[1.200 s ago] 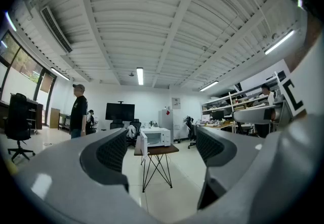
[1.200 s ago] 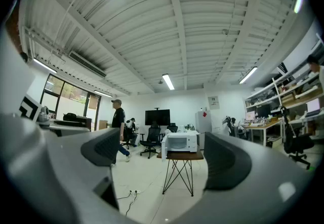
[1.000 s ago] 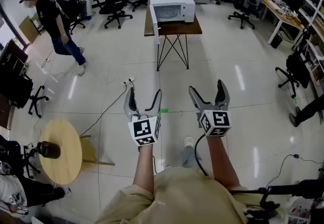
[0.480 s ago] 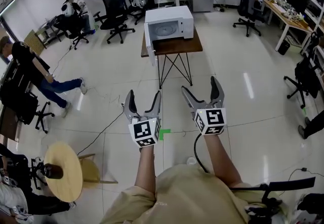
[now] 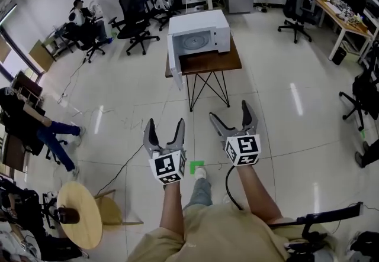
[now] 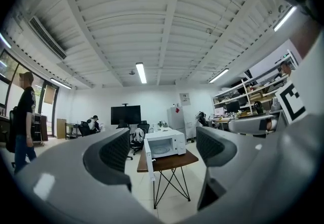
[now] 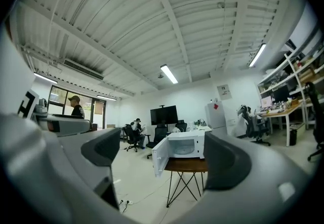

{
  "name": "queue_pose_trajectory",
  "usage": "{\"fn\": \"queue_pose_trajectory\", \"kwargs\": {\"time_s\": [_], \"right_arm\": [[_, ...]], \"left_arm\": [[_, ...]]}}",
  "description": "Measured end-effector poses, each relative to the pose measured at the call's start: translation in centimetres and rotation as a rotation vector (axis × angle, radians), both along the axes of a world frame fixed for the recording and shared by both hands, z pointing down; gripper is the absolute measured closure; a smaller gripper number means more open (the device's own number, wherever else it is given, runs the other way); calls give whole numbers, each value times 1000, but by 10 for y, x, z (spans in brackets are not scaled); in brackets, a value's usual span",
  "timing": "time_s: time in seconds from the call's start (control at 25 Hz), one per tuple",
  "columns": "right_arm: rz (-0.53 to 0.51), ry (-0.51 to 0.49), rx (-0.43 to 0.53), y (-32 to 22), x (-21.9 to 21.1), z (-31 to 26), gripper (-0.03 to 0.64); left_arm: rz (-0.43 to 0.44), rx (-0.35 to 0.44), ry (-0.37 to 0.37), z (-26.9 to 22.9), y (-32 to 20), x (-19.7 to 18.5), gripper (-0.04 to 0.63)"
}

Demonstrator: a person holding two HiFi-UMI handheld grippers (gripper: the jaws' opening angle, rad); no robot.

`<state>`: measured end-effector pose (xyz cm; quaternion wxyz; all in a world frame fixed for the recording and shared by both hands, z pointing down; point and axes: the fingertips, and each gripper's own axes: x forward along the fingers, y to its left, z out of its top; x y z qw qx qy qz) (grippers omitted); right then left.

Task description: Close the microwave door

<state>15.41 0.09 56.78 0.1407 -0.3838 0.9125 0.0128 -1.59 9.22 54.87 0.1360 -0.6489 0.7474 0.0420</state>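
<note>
Microwave door [image 5: 174, 68]: where is it, and how does it stand?
— Swung wide open at the left of the microwave [image 5: 200, 35], which sits on a small brown table [image 5: 213, 62] across the room. The inside of the oven is in plain sight.
— And the grippers?
— Both are held out in front of the person, over the floor [image 5: 118, 107], well apart from the table. The left gripper [image 5: 165, 126] has its jaws spread wide with nothing between them, and its own view looks straight through the gap at the microwave. The right gripper [image 5: 230, 113] is the same: jaws wide, nothing held.
— So which step is this?
— The approach, I'd say. Nothing touches the door, and closing has not begun.
— What does the next move need?
— Getting within reach. Then one gripper goes round to the outer face of the door, near its free edge, and pushes it towards the oven until it latches. No grasp should be needed, and a push with the jaws would likely do. The left one looks better placed, since the door hangs out on that side.
</note>
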Motion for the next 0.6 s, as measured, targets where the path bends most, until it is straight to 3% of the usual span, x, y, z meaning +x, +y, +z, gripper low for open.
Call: {"fn": "queue_pose_trajectory", "kwargs": {"time_s": [0.2,0.4,0.6], "right_arm": [[15,35,16,-27,-55,-13,112],[65,39,59,-46,-123,-24,114],[85,55,65,-81,-174,-30,115]], "left_arm": [[54,-11,24,-2,-48,-50,183],[93,50,-2,-12,-67,-123,183],[113,52,52,-11,-108,-181,183]]}}
